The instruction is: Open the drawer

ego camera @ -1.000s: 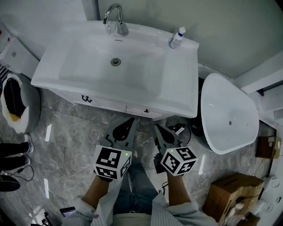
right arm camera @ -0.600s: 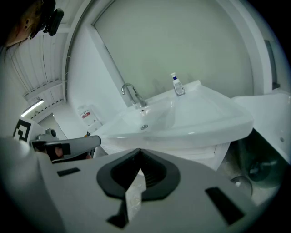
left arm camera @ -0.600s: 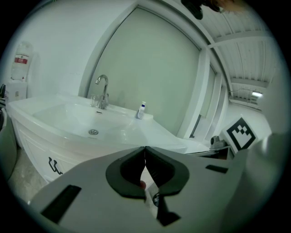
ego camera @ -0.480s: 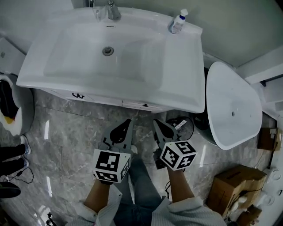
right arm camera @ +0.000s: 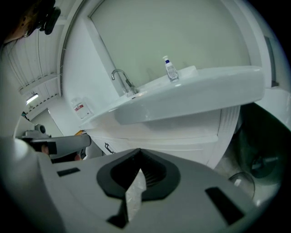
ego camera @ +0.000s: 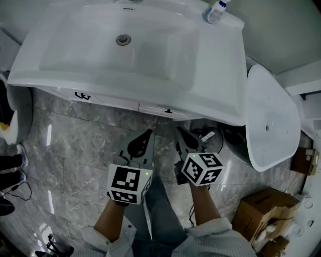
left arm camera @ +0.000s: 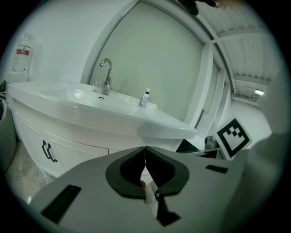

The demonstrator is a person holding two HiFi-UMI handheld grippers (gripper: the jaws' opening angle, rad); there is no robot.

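The white vanity stands under the basin, and its narrow drawer front carries a small dark handle. My left gripper and right gripper hover side by side over the floor, just short of the drawer and apart from it. Both are shut with nothing between the jaws. In the left gripper view the left gripper points at the vanity front, with a door handle to its left. In the right gripper view the right gripper points below the basin edge at the drawer band.
A white basin with a drain tops the vanity, and a small bottle stands at its back right. A white toilet lid is to the right, a cardboard box lower right, a bin and someone's shoes at the left.
Both grippers have sunk lower, still shut. In the head view the basin has slid towards the top edge and the faucet has left the picture.
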